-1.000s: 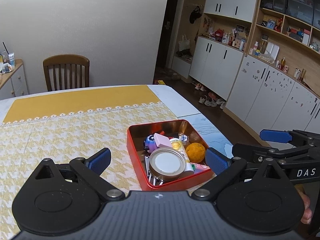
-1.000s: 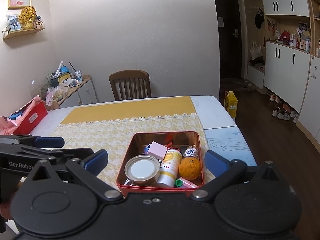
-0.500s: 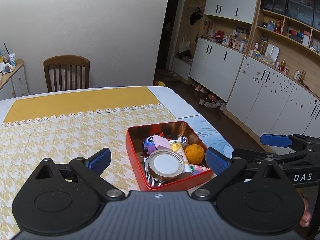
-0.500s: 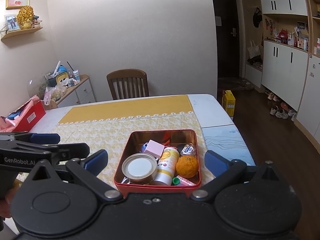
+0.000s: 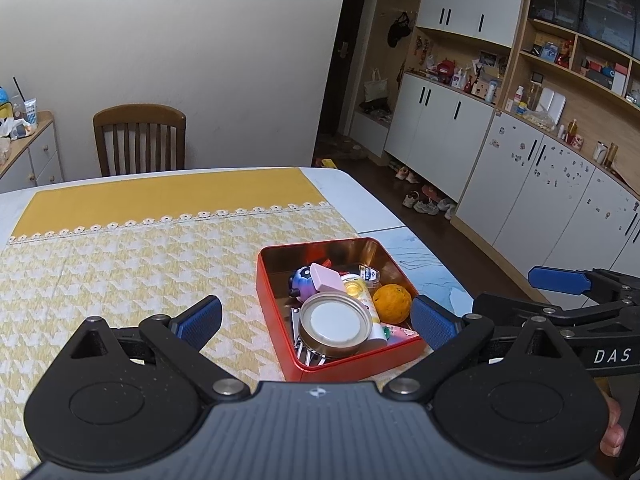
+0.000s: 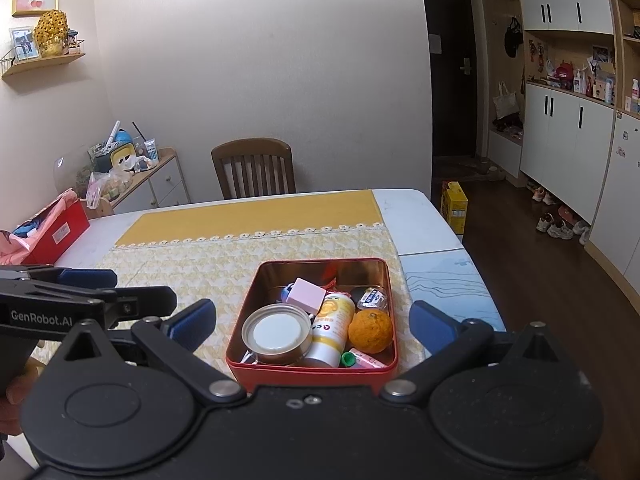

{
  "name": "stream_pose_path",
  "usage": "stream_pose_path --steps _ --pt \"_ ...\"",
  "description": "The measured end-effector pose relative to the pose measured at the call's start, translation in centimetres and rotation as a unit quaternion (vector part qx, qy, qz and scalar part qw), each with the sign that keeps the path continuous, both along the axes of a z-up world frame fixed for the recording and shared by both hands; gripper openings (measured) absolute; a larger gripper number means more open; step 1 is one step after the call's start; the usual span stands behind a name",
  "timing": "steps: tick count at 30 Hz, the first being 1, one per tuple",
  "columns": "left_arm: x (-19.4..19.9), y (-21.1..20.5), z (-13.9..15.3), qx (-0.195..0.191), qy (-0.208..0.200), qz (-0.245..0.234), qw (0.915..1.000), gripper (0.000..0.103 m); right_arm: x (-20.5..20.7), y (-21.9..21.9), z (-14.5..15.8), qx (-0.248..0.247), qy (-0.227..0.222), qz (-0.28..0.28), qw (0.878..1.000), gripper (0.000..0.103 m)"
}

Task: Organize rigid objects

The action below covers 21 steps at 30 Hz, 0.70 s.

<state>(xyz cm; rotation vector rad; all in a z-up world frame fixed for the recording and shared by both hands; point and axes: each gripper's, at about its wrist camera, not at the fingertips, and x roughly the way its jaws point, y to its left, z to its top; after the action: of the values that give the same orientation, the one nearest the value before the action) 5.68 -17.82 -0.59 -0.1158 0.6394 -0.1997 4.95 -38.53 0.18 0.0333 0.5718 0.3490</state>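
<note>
I hold my left tongs (image 5: 316, 318) spread wide and empty above the table's yellow houndstooth cloth (image 5: 120, 264). The square red metal tin (image 5: 400, 346) sits just ahead between their blue pads, toward the right one. My right tongs (image 6: 312, 318) are likewise wide apart, holding nothing, with the same tin (image 6: 312, 370) centred in front of them. Inside it lie a round silver can with a white lid (image 6: 277, 333), a yellow-and-white bottle (image 6: 332, 328) on its side, a pink block (image 6: 306, 296) and an orange fruit (image 6: 370, 331), all crowded together and touching.
</note>
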Motion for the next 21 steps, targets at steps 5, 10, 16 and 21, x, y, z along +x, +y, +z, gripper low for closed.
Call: stream_pose_path --steps 5,10,16,21 --pt "0.04 -0.19 0.05 0.002 0.000 -0.001 1.0000 0.101 -0.01 -0.04 0.06 0.000 -0.001 -0.001 1.000 0.103" --pt "0.19 -0.39 -0.05 0.005 0.003 0.001 1.0000 0.101 -0.09 -0.28 0.06 -0.001 0.000 -0.003 1.000 0.103" --pt "0.60 -0.33 -0.05 -0.002 0.005 0.002 1.0000 0.101 -0.04 -0.37 0.05 -0.003 0.001 -0.005 1.000 0.103" --pt "0.86 -0.32 -0.02 -0.001 0.005 0.007 1.0000 0.101 0.09 -0.40 0.05 -0.008 0.000 -0.007 1.000 0.103"
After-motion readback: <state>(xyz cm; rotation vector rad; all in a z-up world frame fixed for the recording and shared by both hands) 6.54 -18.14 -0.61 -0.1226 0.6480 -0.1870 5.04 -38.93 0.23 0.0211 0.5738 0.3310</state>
